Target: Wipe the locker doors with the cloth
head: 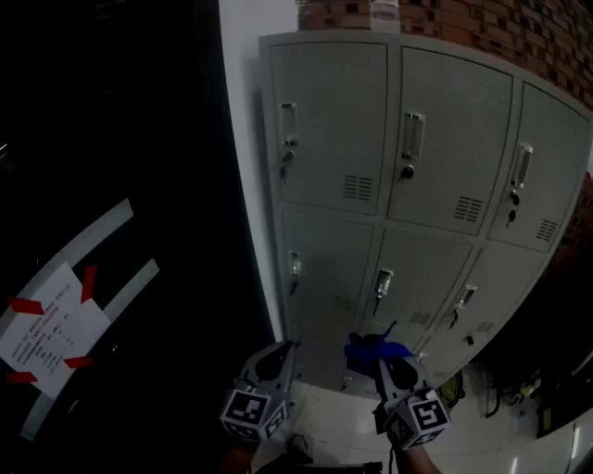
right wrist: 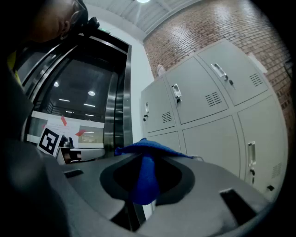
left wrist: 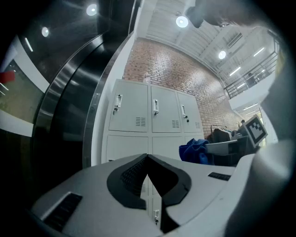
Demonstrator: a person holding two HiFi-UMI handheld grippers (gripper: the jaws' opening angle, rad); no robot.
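Left gripper (head: 280,350) and right gripper (head: 384,364) — pale grey shells, black-lined jaws, black-and-white marker cubes (head: 250,412).

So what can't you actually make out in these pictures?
Paper notice, head view: print too small to read.
Object atop the lockers, head view: cut off by the top edge.
Middle bottom locker door, head view: lower end hidden behind the cloth.
Clutter right of the lockers, head view: too dark.
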